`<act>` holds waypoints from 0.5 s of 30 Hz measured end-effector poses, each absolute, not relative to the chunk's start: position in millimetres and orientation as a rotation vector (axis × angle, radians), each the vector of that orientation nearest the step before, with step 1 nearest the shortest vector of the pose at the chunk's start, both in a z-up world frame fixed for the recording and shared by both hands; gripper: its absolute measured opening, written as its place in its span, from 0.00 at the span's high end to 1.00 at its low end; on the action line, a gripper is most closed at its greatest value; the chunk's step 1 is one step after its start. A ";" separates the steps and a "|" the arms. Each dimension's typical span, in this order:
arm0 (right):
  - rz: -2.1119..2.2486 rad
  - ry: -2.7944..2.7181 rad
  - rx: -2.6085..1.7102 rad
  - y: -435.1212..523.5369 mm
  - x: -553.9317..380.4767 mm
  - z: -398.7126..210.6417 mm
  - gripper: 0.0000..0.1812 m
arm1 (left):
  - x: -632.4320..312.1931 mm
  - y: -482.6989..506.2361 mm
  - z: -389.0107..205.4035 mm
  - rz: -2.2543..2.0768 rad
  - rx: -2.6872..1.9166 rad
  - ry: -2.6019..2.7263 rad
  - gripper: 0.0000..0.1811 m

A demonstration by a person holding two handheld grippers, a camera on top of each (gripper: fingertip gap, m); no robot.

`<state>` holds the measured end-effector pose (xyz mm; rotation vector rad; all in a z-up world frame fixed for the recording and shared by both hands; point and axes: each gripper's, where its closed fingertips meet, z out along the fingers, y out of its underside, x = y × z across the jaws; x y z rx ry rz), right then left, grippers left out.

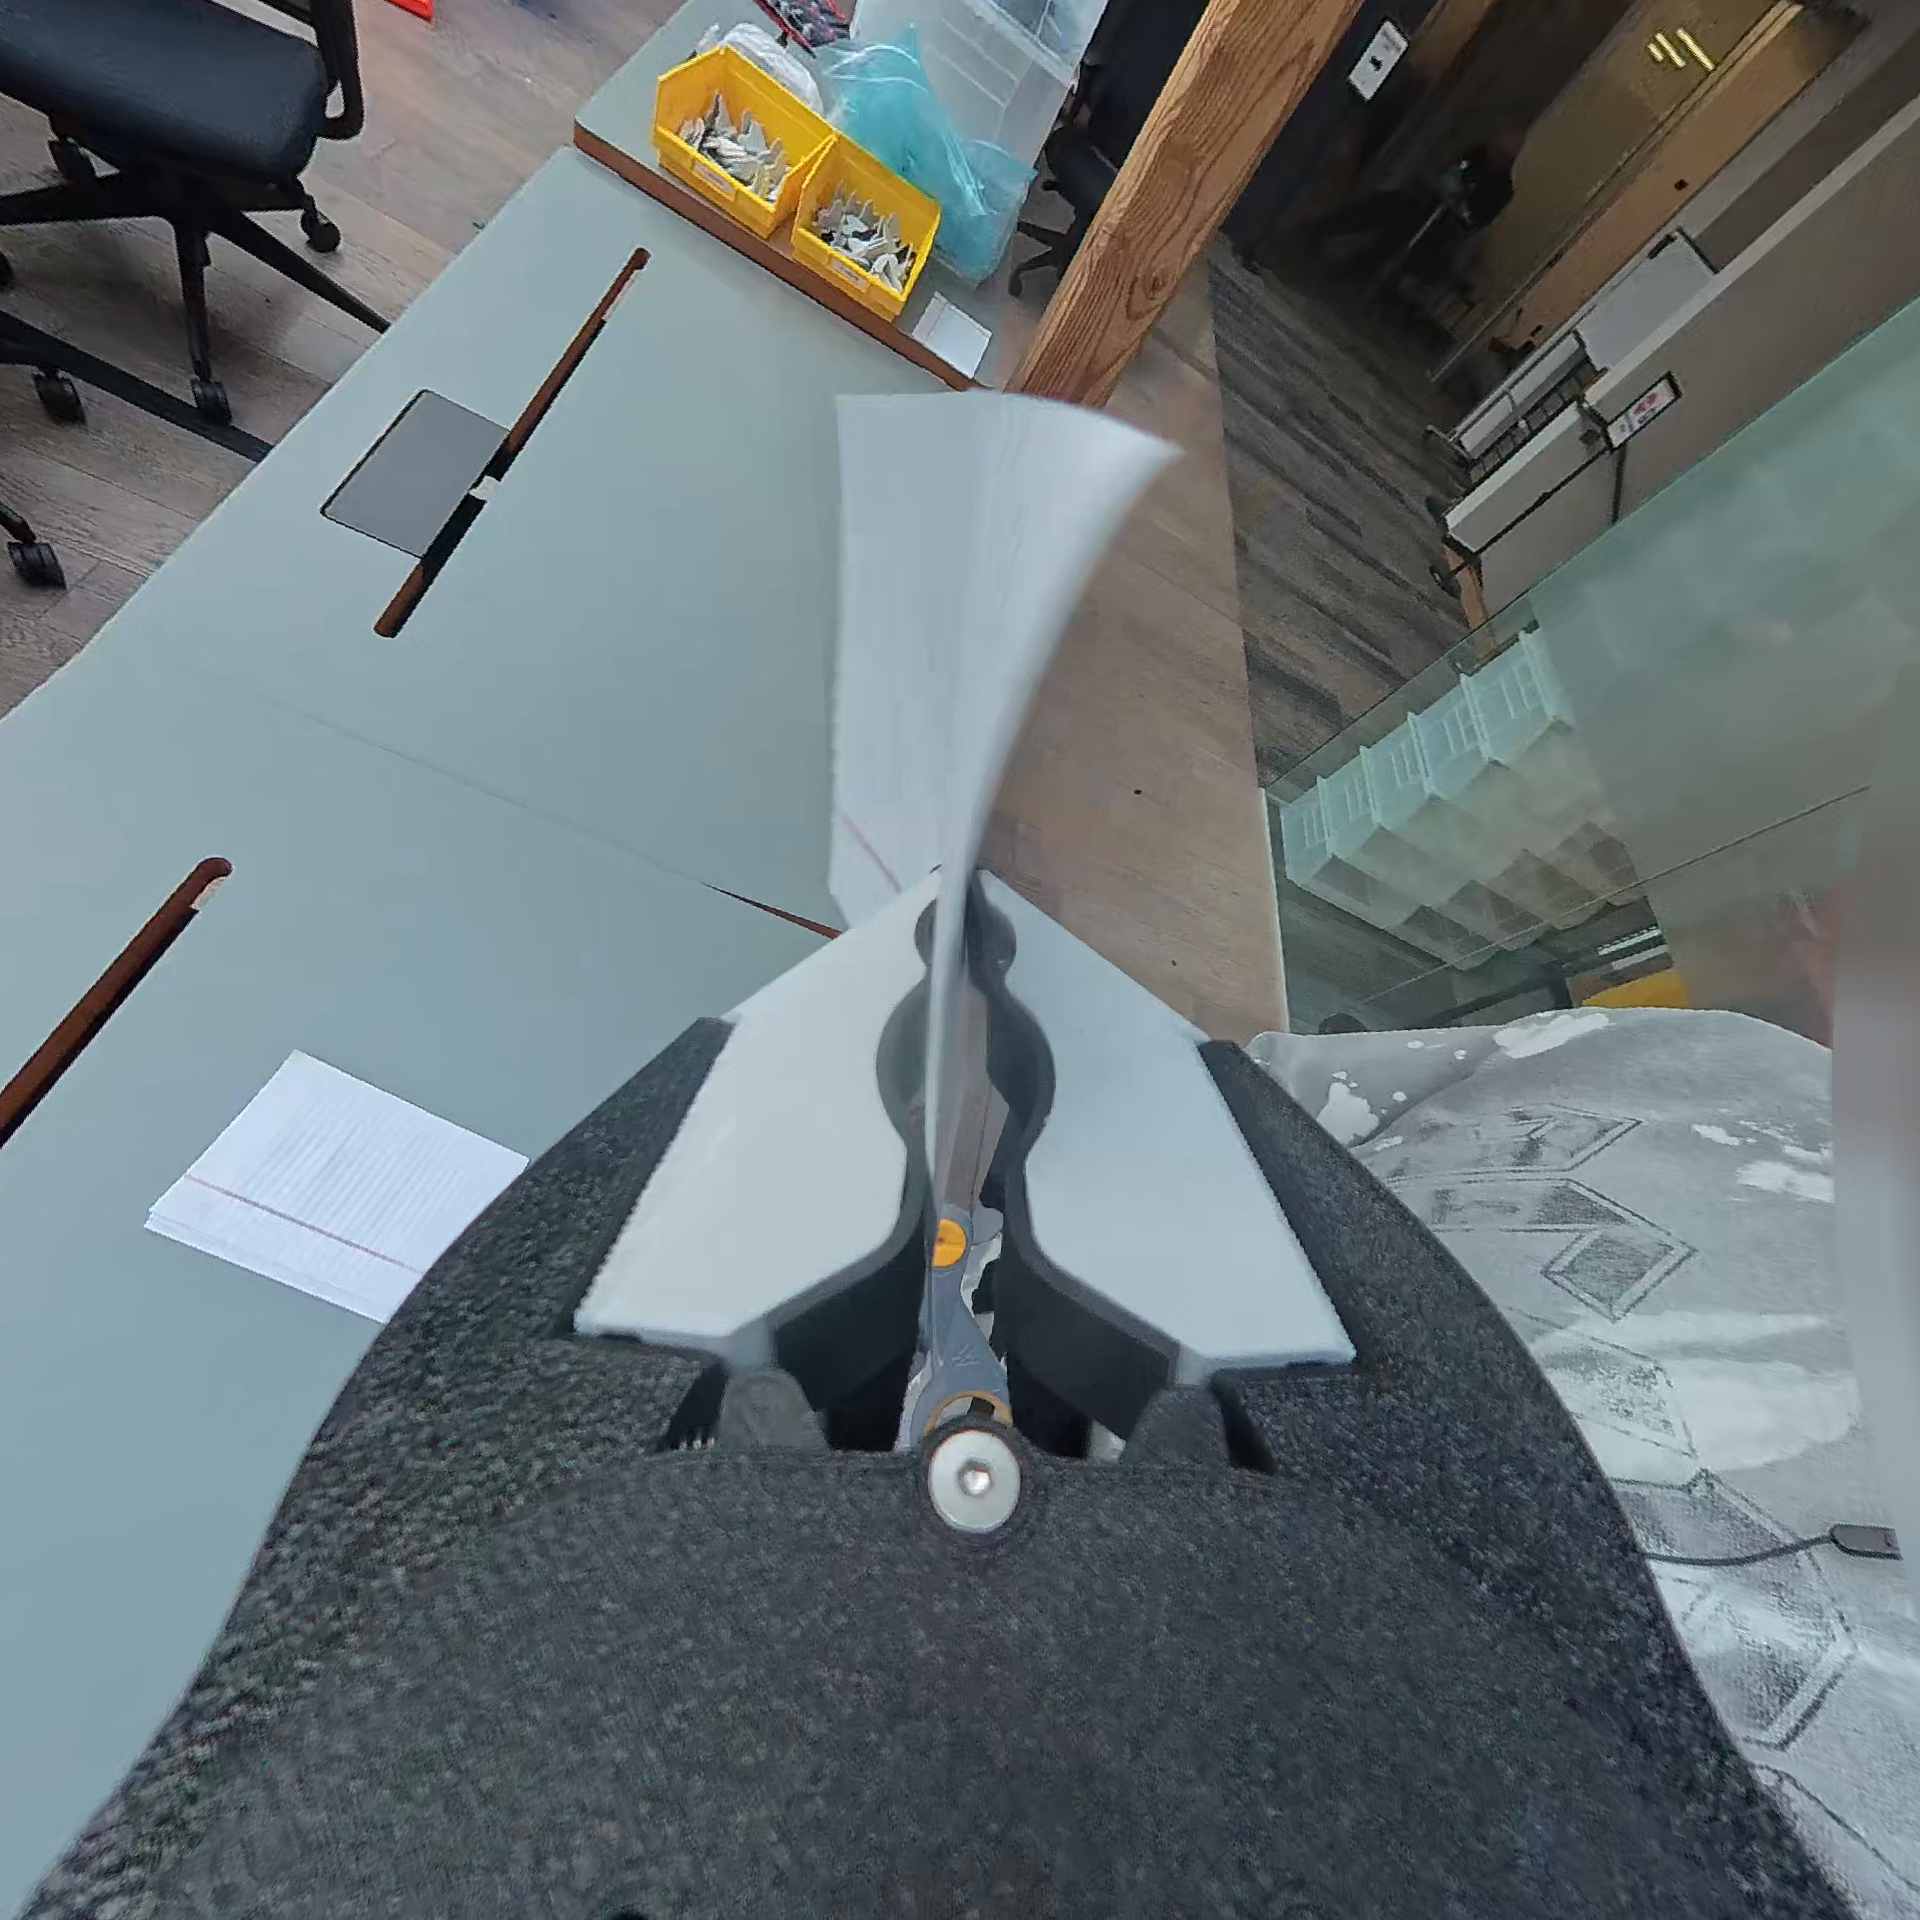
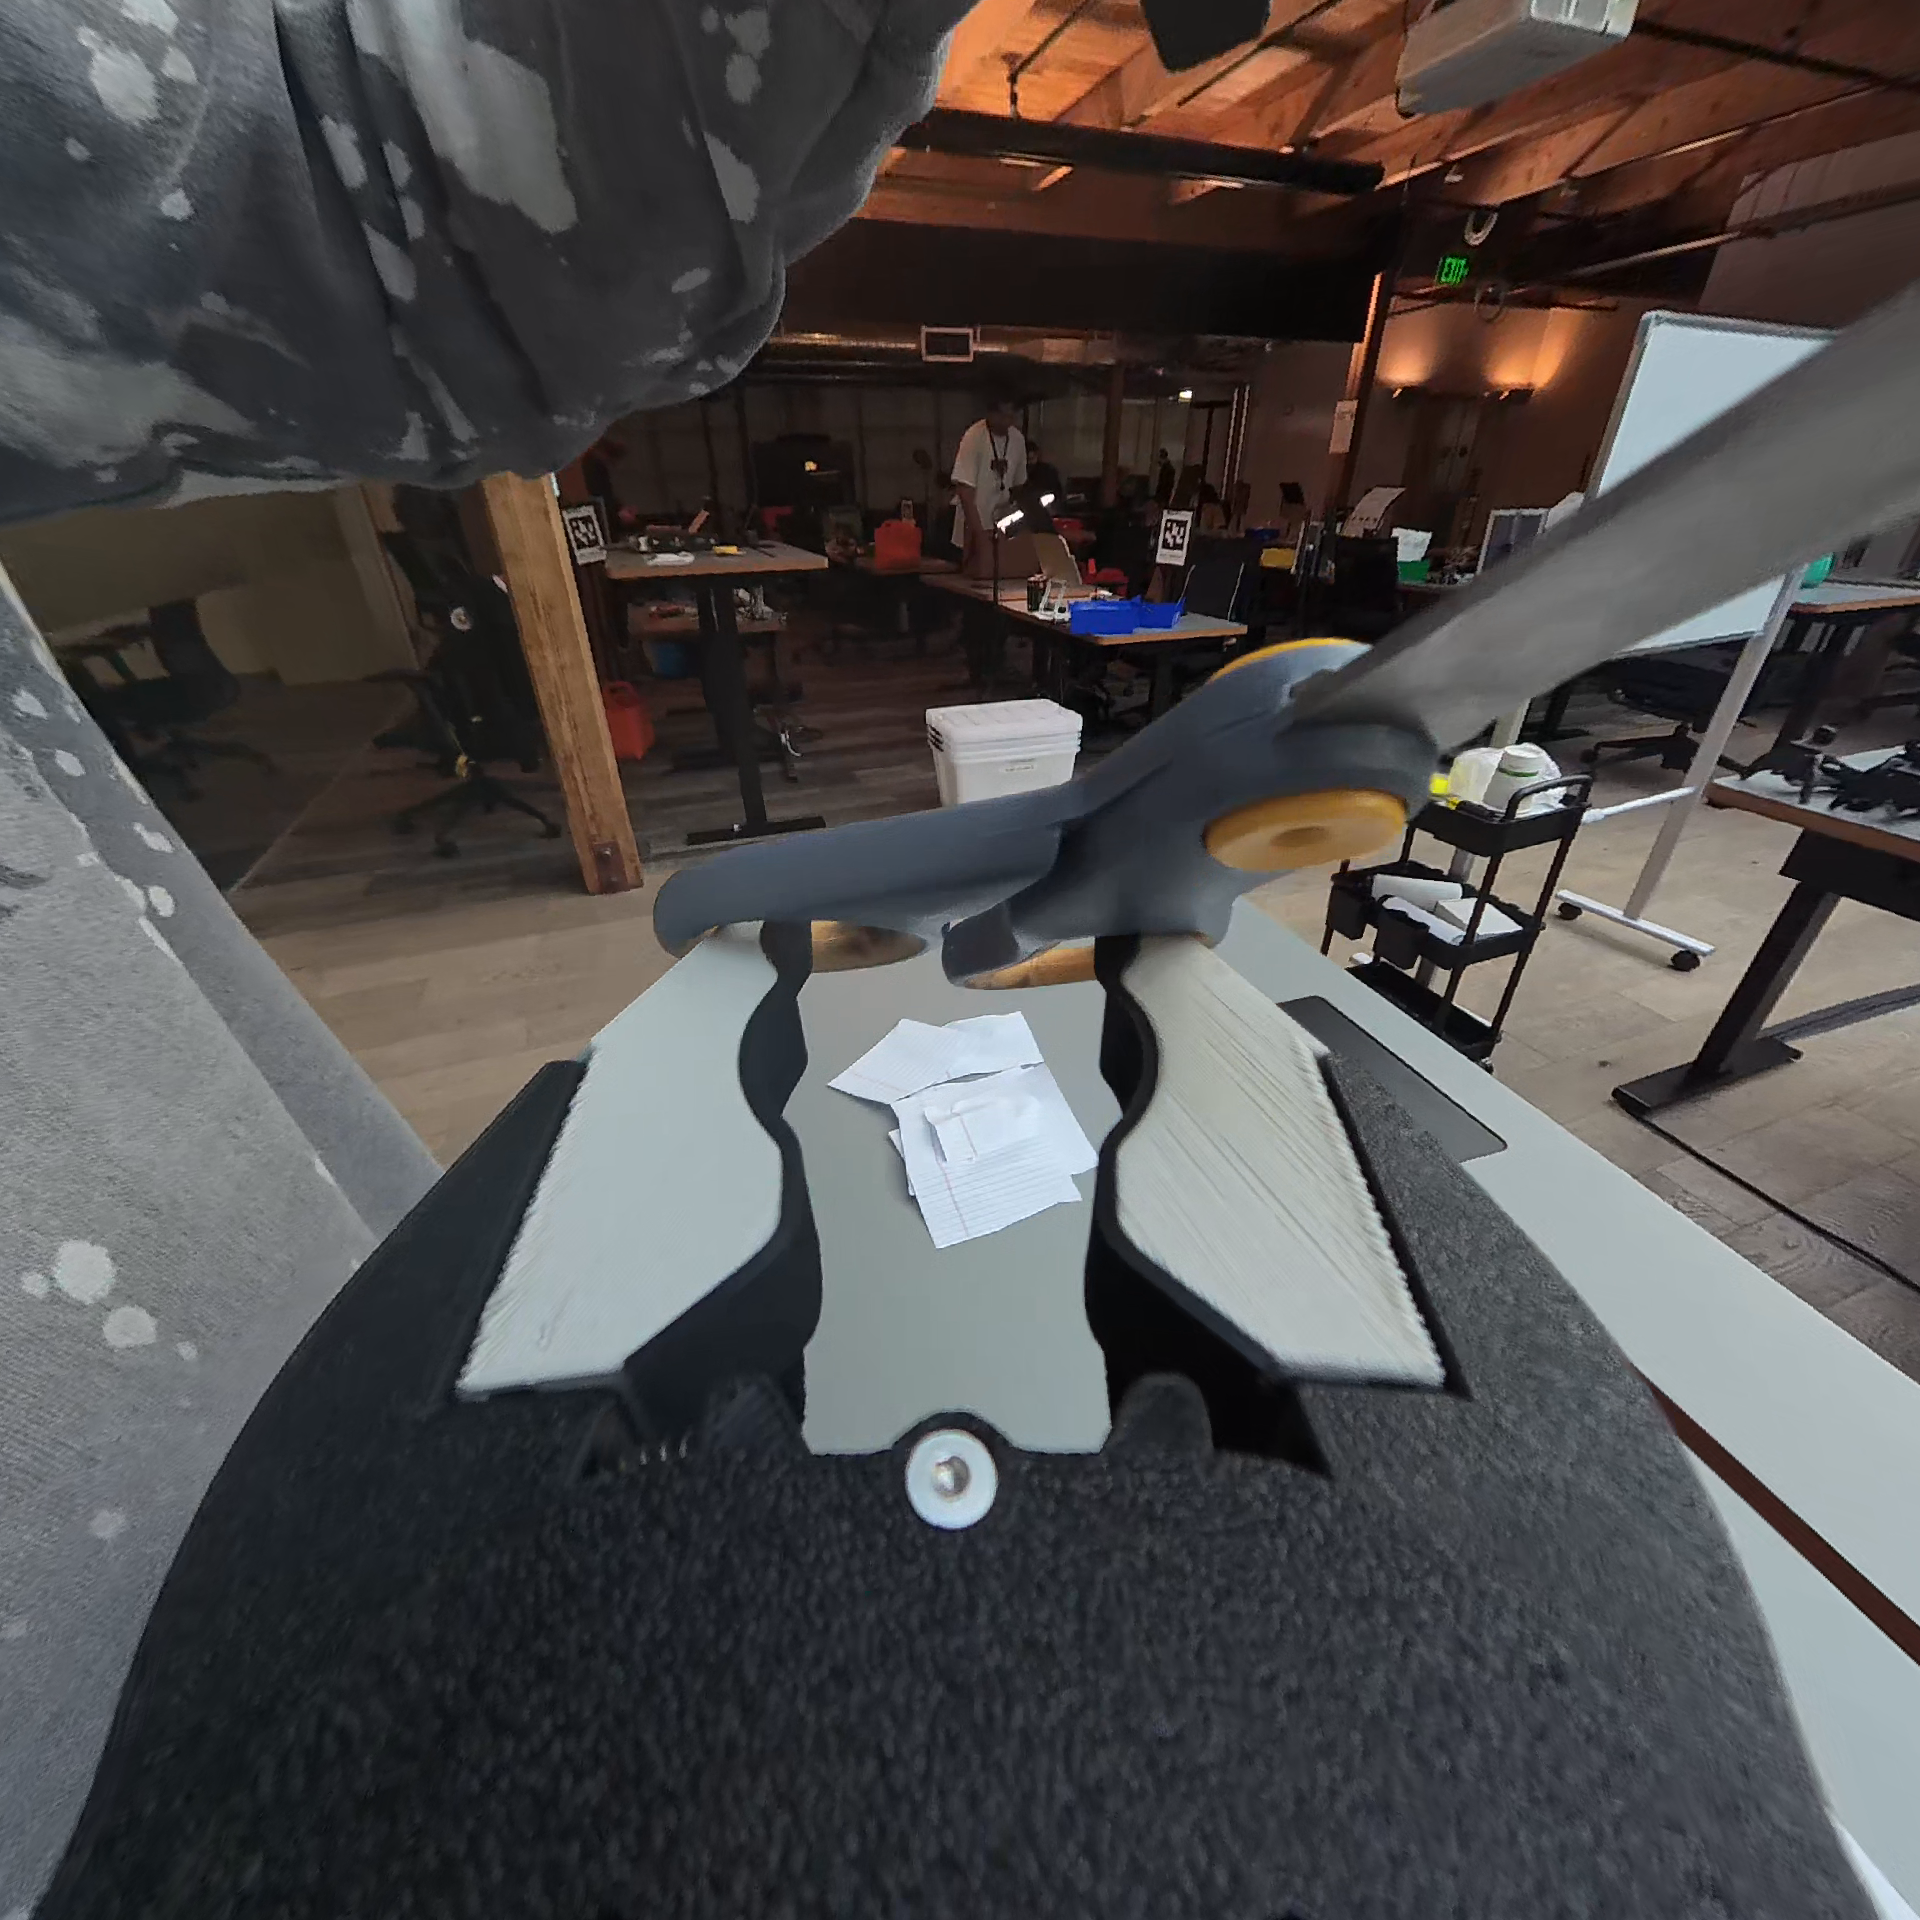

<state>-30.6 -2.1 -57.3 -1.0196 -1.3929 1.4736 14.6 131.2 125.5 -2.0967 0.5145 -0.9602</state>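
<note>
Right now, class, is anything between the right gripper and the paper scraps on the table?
Nothing visible: the paper scraps show bare on the table between the right gripper and its open fingers. The scissors ride on its fingertips, farther forward.

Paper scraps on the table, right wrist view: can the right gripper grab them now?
Probably not. The scraps lie unobstructed below the right gripper, but its fingertips seem to sit in the handle loops of the scissors, so it is occupied.
</note>
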 end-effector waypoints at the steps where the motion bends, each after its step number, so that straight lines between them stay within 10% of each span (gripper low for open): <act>1: 1.473 -1.382 -1.011 -0.2 -29.5 -53.6 0.70 | 14.7 132.2 125.5 -0.955 -2.097 0.515 1.00; 15: 1.309 -1.499 -0.970 32.1 -28.2 -25.7 0.57 | 24.1 124.9 137.8 -0.975 -2.064 0.596 1.00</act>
